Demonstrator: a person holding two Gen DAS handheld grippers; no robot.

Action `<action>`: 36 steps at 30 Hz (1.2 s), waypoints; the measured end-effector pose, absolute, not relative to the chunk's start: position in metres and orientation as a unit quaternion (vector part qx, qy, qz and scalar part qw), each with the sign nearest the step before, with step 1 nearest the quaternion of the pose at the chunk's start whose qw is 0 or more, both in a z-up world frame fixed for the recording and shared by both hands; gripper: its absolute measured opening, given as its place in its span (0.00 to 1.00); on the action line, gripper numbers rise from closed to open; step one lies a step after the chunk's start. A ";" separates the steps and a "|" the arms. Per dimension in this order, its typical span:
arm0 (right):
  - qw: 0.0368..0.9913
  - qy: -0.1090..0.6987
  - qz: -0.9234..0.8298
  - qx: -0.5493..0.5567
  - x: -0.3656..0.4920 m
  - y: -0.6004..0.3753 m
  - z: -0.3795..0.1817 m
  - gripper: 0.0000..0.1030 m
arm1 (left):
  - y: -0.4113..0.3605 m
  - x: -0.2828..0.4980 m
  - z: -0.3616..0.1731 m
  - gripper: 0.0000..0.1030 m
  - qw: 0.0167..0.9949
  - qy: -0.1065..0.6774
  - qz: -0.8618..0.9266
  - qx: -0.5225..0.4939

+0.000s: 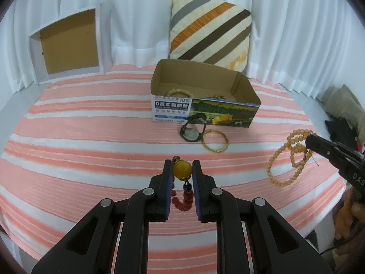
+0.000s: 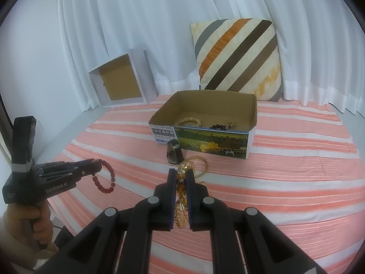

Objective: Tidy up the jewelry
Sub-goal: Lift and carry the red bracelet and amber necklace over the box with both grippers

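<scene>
The left claw [image 1: 182, 171] is clenched on a red bracelet [image 1: 182, 202], pinching its big yellow bead [image 1: 181, 169] while the red beads dangle below. The right claw [image 2: 181, 179] is clamped on an amber bead string [image 1: 288, 157], which hangs in loops above the striped cloth [image 1: 91, 148]. Ahead, a watch [image 1: 191, 132] and a gold bangle [image 1: 215, 140] lie touching just in front of the box [image 2: 212, 139], which already holds several bead bracelets [image 2: 189, 121].

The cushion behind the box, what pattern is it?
Cream cushion with diagonal grey, orange and brown stripes; clearest in the right wrist view.
</scene>
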State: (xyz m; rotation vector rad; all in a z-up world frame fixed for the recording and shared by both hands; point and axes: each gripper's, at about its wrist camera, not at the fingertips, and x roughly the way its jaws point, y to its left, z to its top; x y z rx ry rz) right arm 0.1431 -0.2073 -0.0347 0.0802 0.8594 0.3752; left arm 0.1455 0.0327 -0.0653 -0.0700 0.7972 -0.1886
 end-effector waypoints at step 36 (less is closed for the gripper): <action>0.897 0.393 0.195 0.047 0.289 -0.190 0.008 0.08 | 0.014 0.312 0.012 0.15 0.897 0.392 -0.189 -0.077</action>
